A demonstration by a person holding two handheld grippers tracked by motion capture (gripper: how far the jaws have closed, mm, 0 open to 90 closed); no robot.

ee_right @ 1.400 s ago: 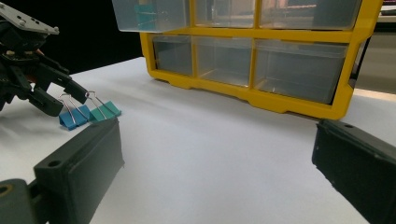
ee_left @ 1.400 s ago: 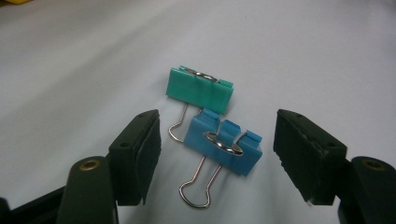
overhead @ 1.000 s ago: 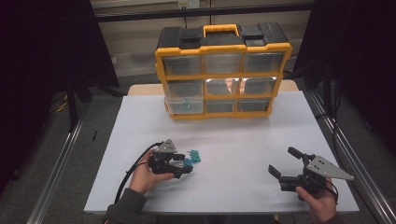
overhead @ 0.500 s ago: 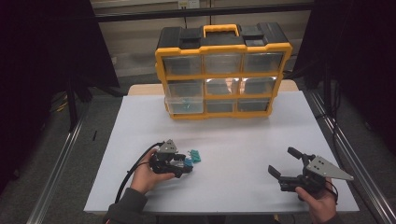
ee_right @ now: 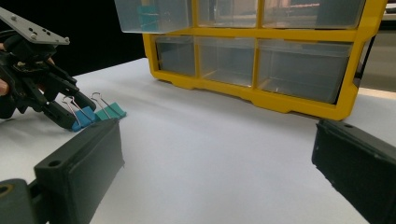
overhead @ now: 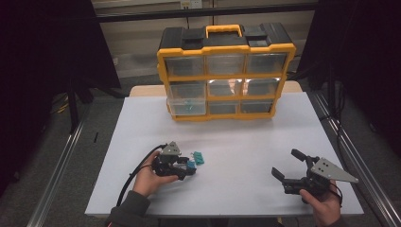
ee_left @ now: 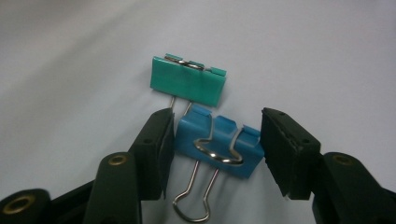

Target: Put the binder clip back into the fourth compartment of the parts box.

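My left tongs (ee_left: 215, 142) have just been closing around the blue binder clip (ee_left: 217, 145), low centre; the left pad touches, the right stands just off. My right tongs (overhead: 289, 165) gape, holding nothing, lower right.

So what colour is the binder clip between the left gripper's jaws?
Blue binder clip; the left gripper view shows it best.

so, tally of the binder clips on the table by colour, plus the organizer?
blue binder clip: 1
green binder clip: 1
yellow drawer organizer: 1
Total: 3 things; the teal items inside one organizer drawer are too blurred to count.
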